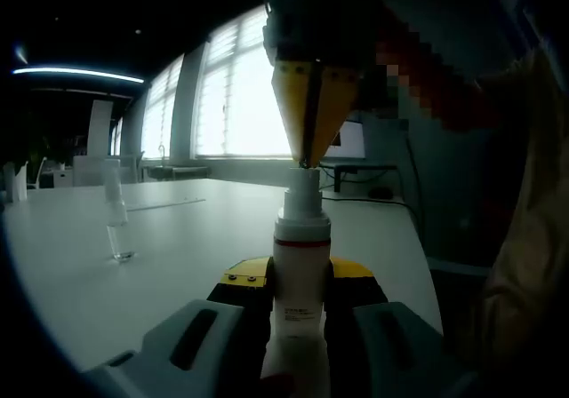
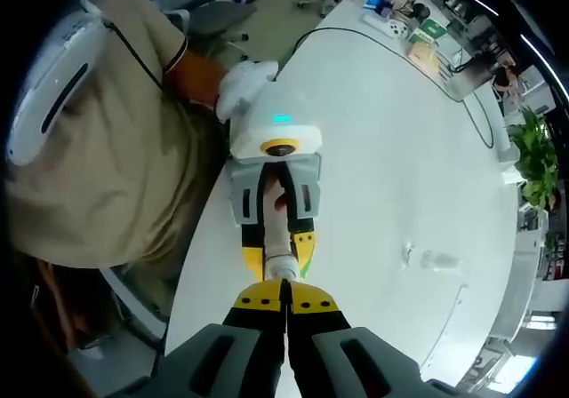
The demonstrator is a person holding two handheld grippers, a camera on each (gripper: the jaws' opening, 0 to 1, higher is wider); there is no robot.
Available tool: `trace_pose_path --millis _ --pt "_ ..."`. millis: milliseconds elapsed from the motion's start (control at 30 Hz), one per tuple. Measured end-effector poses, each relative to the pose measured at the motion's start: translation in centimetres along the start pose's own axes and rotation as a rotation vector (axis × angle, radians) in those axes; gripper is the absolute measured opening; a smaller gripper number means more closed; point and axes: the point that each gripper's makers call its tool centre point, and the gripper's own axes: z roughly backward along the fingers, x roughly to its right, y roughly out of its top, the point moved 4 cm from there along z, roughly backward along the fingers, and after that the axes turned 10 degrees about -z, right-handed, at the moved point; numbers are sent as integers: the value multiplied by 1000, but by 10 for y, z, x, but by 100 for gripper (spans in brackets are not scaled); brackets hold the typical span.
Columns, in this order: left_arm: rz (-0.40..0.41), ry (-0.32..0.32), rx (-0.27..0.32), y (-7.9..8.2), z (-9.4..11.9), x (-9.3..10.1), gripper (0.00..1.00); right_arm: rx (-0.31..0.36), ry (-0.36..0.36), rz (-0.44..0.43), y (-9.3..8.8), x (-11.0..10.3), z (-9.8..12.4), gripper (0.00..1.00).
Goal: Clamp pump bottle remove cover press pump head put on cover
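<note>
A white pump bottle (image 1: 300, 305) with a red band stands upright between the yellow-tipped jaws of my left gripper (image 1: 300, 274), which is shut on its body. My right gripper (image 1: 305, 160) comes down from above with its jaws together, and its tip touches the top of the pump head (image 1: 302, 185). In the right gripper view my right gripper (image 2: 285, 296) points straight down onto the bottle (image 2: 279, 238), which my left gripper (image 2: 278, 258) holds. The clear cover (image 1: 117, 225) stands on the white table (image 1: 204, 229) to the left, apart from the bottle; the cover (image 2: 436, 260) is off the pump.
A person in a beige shirt (image 2: 116, 158) stands at the table's edge (image 2: 200, 238). A black cable (image 2: 484, 105) and small items (image 2: 418, 38) lie at the table's far end, beside a green plant (image 2: 533, 158). Bright windows (image 1: 236, 96) are behind the table.
</note>
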Motion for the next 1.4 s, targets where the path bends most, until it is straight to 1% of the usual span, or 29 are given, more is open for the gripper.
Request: trace_pose_path --millis 333,900,1400 --pt "1 0 0 0 0 1 13 6 -15 12 0 -1 0 0" --pt "2 1 0 1 0 0 13 18 -38 -4 0 -2 1 0" --pt "1 0 0 0 0 0 13 64 -102 -31 -4 -4 3 0"
